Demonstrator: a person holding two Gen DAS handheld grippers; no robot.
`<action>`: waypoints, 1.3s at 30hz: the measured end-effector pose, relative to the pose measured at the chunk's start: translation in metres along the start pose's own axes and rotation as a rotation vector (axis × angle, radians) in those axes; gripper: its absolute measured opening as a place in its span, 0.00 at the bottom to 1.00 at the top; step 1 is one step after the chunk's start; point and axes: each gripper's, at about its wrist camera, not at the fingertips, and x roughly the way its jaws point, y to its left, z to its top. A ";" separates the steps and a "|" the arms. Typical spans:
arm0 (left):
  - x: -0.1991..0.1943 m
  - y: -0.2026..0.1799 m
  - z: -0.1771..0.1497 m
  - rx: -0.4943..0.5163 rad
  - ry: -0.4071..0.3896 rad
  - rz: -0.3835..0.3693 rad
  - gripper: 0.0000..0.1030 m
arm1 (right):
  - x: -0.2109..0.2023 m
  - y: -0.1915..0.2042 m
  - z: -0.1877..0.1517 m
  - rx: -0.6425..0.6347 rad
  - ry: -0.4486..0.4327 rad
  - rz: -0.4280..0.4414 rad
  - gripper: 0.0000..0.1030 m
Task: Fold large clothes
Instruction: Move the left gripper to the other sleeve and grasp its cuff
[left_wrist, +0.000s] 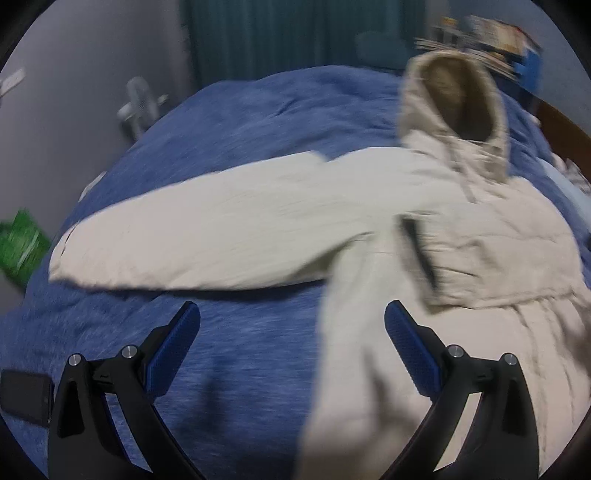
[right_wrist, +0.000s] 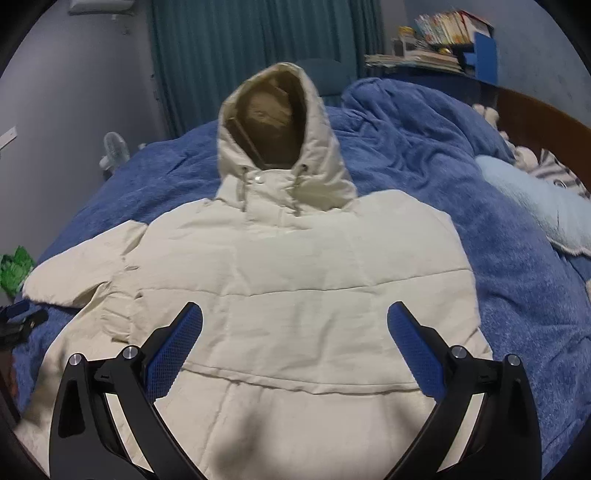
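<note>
Both hand-held grippers, left (left_wrist: 291, 325) and right (right_wrist: 294, 325), gape wide above cream jacket (right_wrist: 295, 277) on blue blanket (right_wrist: 498, 277).

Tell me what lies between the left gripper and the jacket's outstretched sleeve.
In the left wrist view, only bare blue blanket lies between the open left gripper and the sleeve of the cream jacket.

Teal curtains (right_wrist: 258, 48) hang between grey walls (right_wrist: 74, 85) behind a bed with a blue blanket (right_wrist: 480, 240).
</note>
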 end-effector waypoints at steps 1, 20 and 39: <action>0.007 0.017 -0.001 -0.050 0.012 0.006 0.93 | 0.001 0.004 -0.002 -0.014 0.005 0.002 0.94; 0.077 0.161 -0.015 -0.589 0.053 -0.071 0.92 | 0.022 0.020 -0.021 -0.043 0.101 -0.012 0.94; 0.053 0.218 0.015 -0.679 -0.243 -0.085 0.11 | 0.041 0.035 -0.030 -0.124 0.142 -0.042 0.94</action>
